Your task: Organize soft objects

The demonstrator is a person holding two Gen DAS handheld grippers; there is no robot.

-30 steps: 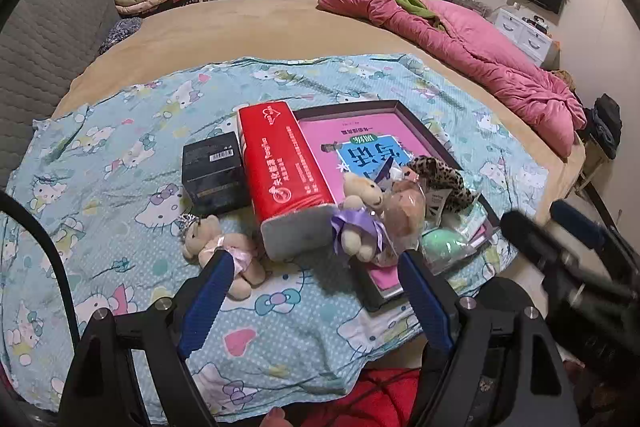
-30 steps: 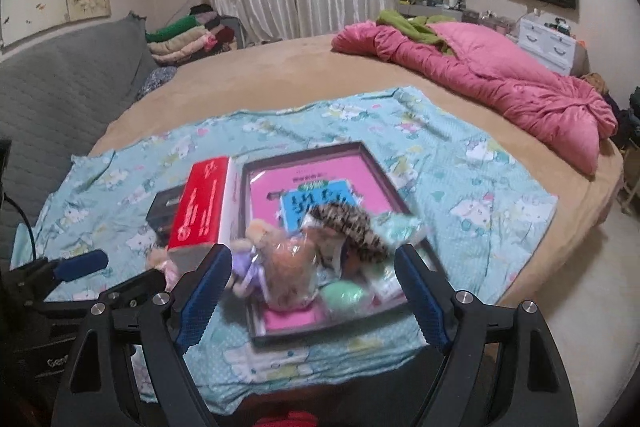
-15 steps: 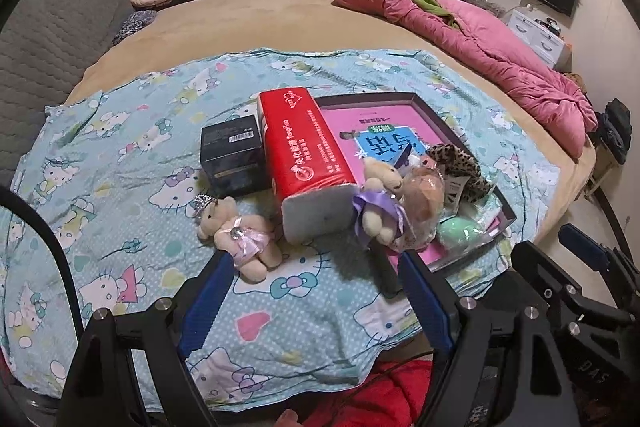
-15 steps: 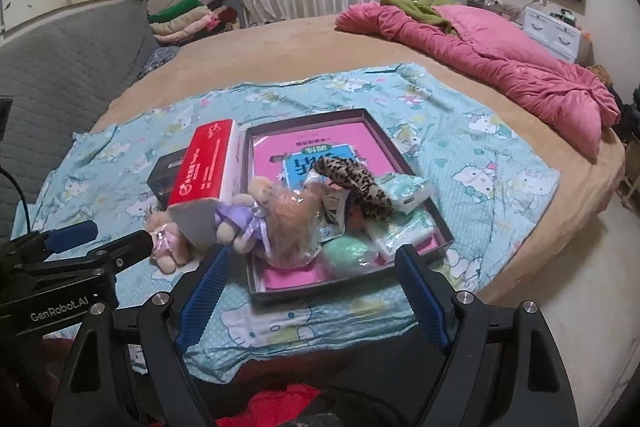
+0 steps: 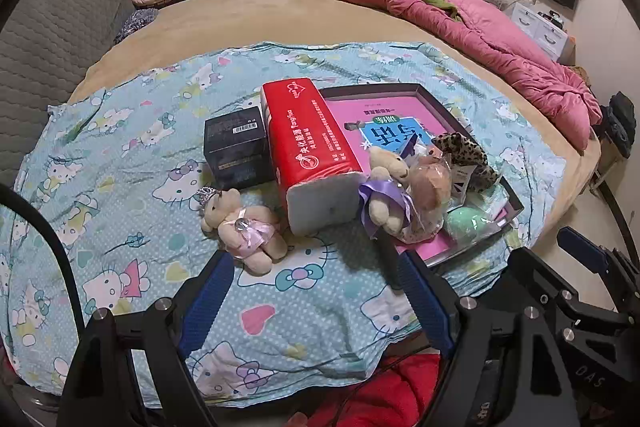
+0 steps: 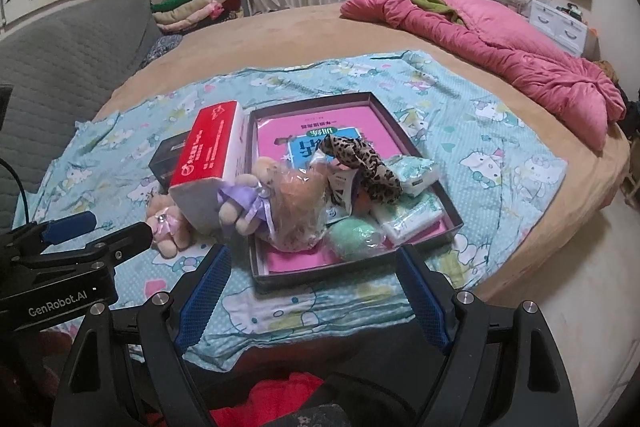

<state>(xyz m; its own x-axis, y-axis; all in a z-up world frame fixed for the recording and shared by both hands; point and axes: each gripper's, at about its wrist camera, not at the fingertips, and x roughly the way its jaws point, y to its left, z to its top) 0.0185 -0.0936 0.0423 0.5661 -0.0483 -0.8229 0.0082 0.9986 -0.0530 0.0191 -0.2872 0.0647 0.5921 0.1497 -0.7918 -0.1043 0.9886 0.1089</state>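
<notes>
Two plush bears sit mid-frame on the thin, wrinkled cartoon-print sheet (image 5: 120,155): the pink-dressed bear (image 5: 244,231) lies on the cloth left of the boxy red tissue pack (image 5: 312,147), while the purple-dressed bear (image 5: 384,195) leans at the near-left corner of the shallow dark tray (image 6: 416,143), against a crinkly plastic-wrapped toy (image 6: 300,211). Inside the tray lie a pink book, a leopard-print fabric piece (image 6: 364,163), a round mint sponge (image 6: 356,239) and soft tissue packets (image 6: 412,215). Both the left gripper (image 5: 316,303) and right gripper (image 6: 312,295) hang at the lower edge with blue pads wide apart, holding nothing; bare sheet lies open before the left one.
</notes>
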